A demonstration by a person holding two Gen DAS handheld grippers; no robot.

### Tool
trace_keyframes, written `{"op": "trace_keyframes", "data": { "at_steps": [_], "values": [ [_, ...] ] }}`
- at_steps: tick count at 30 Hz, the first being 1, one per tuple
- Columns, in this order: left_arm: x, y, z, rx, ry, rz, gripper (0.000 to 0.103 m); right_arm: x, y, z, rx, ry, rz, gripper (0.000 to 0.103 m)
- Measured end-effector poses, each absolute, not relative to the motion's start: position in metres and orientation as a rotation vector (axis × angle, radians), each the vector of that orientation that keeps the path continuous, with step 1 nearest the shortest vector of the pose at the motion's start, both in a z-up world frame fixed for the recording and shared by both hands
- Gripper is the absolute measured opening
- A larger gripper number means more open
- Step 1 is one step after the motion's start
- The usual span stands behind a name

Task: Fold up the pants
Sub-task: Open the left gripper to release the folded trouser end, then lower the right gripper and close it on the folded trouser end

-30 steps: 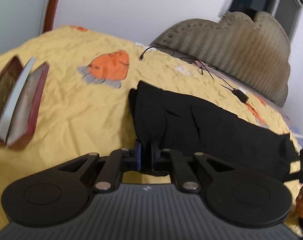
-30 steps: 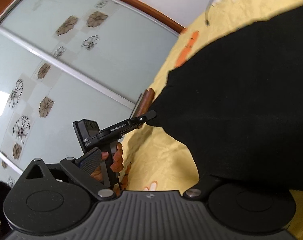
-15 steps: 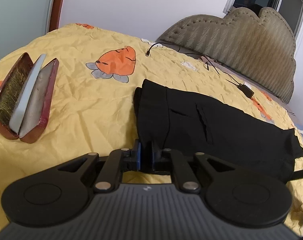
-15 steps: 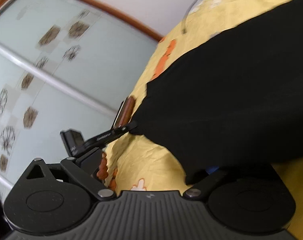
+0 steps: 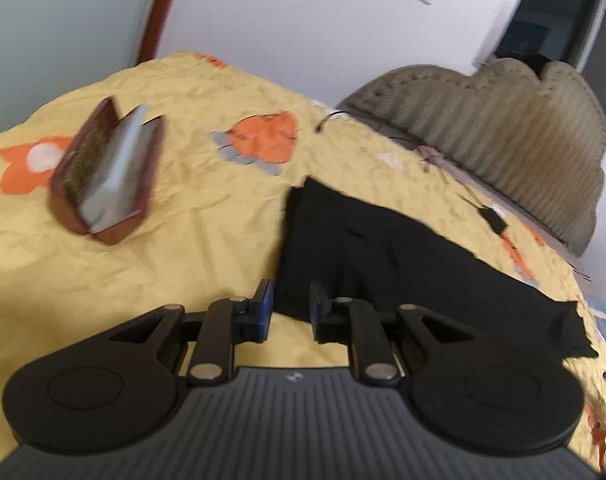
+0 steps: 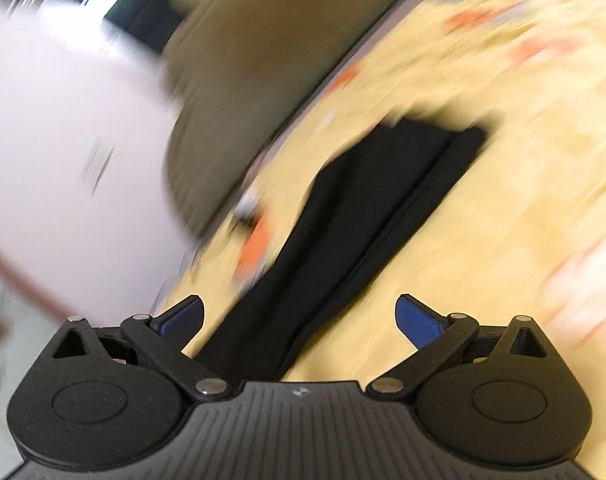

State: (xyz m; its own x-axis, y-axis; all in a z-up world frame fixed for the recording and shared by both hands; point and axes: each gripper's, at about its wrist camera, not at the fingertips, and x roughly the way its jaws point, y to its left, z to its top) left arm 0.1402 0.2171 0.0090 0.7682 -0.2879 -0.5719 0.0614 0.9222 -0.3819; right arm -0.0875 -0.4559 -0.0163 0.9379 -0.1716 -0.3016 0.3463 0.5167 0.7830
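Left claw (image 5: 289,306), jaws just parting, has let go of the black pants (image 5: 387,256); right claw (image 6: 299,316) gapes empty. Pants lie folded lengthwise mid-bed (image 5: 207,240); crosswise folds probably remain.

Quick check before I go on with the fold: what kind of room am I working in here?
Most likely a bedroom. The black pants lie on a bed with a yellow patterned bedsheet, a padded headboard stands against the white wall, and a frosted sliding door, probably a wardrobe, sits beside the bed.
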Motion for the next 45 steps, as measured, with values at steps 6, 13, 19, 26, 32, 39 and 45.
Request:
{"op": "trace_keyframes", "data": {
  "at_steps": [6, 13, 19, 26, 32, 39, 45],
  "values": [
    [0.143, 0.152, 0.012, -0.273, 0.634, -0.214, 0.062, -0.082, -0.528, -0.017, 1.154, 0.064, -0.221, 0.103],
    [0.148, 0.111, -0.005, -0.223, 0.638, -0.217, 0.085, -0.052, -0.562, -0.019, 1.111, 0.140, -0.320, 0.100],
    [0.146, 0.115, -0.028, -0.255, 0.654, -0.219, 0.089, -0.034, -0.584, -0.033, 1.059, 0.220, -0.411, 0.097],
    [0.142, 0.118, -0.042, -0.268, 0.614, -0.262, 0.098, -0.014, -0.586, -0.036, 1.013, 0.237, -0.435, 0.093],
    [0.142, 0.121, -0.043, -0.303, 0.607, -0.299, 0.102, -0.012, -0.588, -0.050, 1.097, 0.193, -0.377, 0.044],
    [0.142, 0.129, -0.044, -0.357, 0.596, -0.315, 0.103, -0.016, -0.583, -0.055, 1.086, 0.194, -0.437, 0.022],
    [0.142, 0.132, -0.045, -0.383, 0.590, -0.322, 0.103, -0.038, -0.579, -0.060, 1.149, 0.111, -0.442, 0.017]
  ]
}}
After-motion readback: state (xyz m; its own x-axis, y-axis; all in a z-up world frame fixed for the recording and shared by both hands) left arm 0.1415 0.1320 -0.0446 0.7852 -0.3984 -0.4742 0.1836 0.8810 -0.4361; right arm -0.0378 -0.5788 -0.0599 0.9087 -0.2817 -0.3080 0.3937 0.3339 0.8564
